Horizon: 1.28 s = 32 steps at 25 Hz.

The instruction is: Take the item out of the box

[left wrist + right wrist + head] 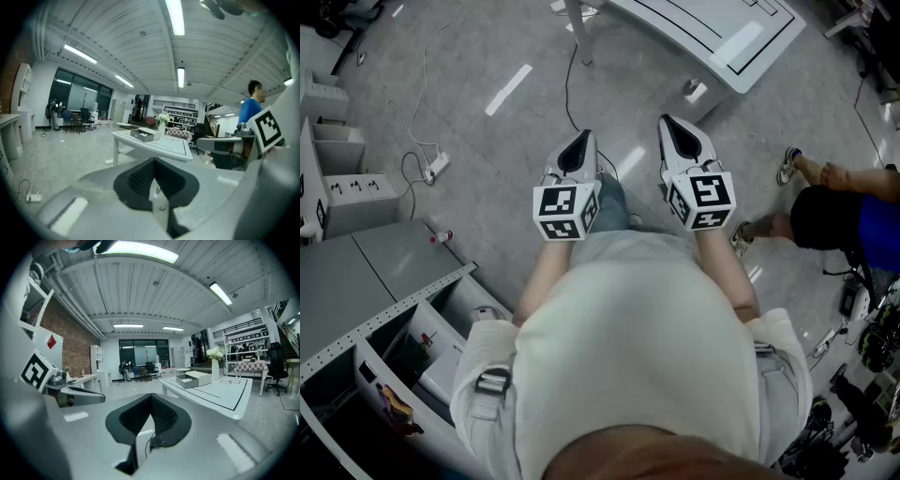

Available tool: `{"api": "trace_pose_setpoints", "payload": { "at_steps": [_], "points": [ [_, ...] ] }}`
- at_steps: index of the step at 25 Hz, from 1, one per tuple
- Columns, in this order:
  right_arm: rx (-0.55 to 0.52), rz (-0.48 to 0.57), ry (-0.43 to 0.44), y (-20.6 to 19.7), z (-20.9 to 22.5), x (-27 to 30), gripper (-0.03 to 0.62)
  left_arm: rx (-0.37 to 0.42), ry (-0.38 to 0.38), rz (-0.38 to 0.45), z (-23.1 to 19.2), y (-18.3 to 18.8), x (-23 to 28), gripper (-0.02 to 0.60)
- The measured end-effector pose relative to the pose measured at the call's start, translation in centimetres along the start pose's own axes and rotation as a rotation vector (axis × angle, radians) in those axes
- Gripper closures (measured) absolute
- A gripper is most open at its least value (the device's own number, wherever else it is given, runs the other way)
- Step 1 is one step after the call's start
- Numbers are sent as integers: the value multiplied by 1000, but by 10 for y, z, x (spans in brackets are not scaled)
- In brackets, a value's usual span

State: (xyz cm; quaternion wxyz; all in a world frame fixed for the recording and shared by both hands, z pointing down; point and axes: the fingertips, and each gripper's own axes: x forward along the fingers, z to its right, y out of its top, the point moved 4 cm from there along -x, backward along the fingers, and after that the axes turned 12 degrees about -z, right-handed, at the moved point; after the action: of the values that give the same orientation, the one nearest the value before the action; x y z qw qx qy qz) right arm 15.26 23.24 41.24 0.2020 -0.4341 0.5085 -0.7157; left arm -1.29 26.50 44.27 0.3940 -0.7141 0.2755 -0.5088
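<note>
- The person is standing with both tools held out at waist height, side by side above the grey floor (487, 131).
- The left tongs (580, 139) are sitting pressed together, pad against pad, with nothing caught between them.
- Just beside them, the right tongs (672, 122) are doing the same. They are fully closed, empty and pointing ahead.
- A black cable (569, 89) is trailing across the floor beyond the tips, toward the leg of the white counter (712, 37).
- Off to the right, another person (839, 217) in a blue top is standing on the floor.
- The counter is standing well ahead of both tongs, and its top is showing black lines.
- The box (189, 379) is sitting open on the far part of that counter, well apart from either tool. A pale lid (207, 377) is lying right against it, and what is inside the box is too small to make out.
- A vase of white flowers (215, 361) is standing just behind the box.
</note>
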Motion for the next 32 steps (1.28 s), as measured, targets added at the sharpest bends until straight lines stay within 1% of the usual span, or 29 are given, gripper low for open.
{"api": "trace_pose_setpoints", "payload": {
  "at_steps": [7,11,15,23,32],
  "points": [
    [-10,11,3,0,-7,-9,595,12,-6,8,4,0,-6,581],
    [15,24,15,4,-6,-8,595,8,-13,14,1,6,-3,581],
    [21,30,3,9,-3,0,595,-2,-24,4,-6,9,4,581],
    [13,19,-2,21,6,36,594,-1,-34,-6,-28,23,31,581],
    [27,29,-5,52,19,91,594,18,-56,-5,-65,58,71,581]
  ]
}}
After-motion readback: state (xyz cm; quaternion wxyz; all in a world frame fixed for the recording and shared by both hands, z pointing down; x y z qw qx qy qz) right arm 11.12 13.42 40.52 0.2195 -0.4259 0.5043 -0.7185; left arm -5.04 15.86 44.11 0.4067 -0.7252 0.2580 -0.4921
